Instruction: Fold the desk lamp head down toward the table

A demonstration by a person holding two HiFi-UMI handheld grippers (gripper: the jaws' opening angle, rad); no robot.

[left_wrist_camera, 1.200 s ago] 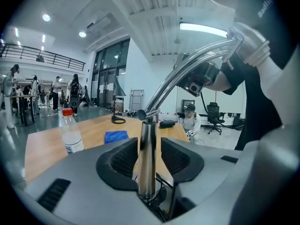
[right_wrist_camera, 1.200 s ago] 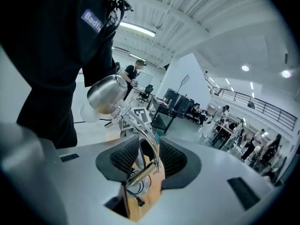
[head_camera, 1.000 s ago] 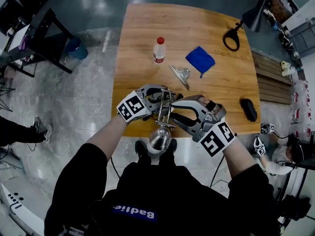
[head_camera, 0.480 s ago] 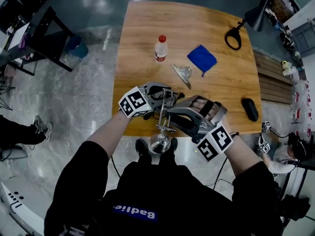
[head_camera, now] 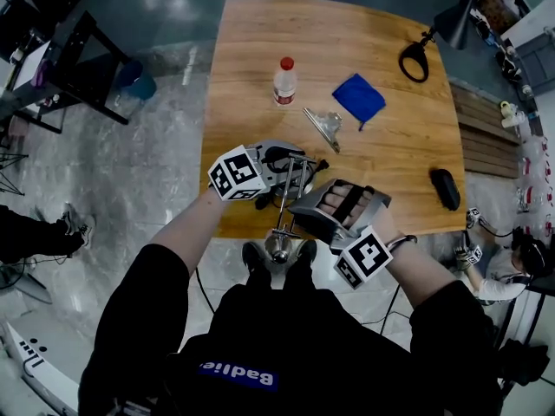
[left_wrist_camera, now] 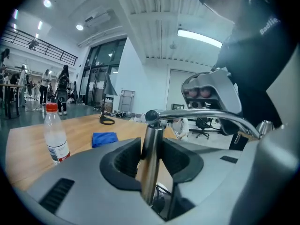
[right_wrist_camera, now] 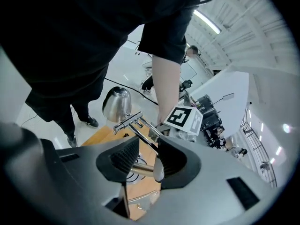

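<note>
Left fingers (left_wrist_camera: 124, 159) clenched on post (left_wrist_camera: 151, 163), bracing it | right fingers (right_wrist_camera: 123, 159) opening around arm (right_wrist_camera: 140, 126), likely regripping | lamp (head_camera: 287, 189) lower centre, at table (head_camera: 347, 59) edge; head (head_camera: 277, 248) overhanging

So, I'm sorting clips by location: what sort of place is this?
Probably a big open indoor hall or lab space, not a home: glossy floor, tall glass doors near a balcony railing, and people standing in the background.

Orange-brown wood-grain counter (head_camera: 347, 42); polished silver metal desk lamp (head_camera: 277, 248); blue square cloth (head_camera: 359, 97); clear plastic bottle (head_camera: 283, 85), red cap, white-red label.
</note>
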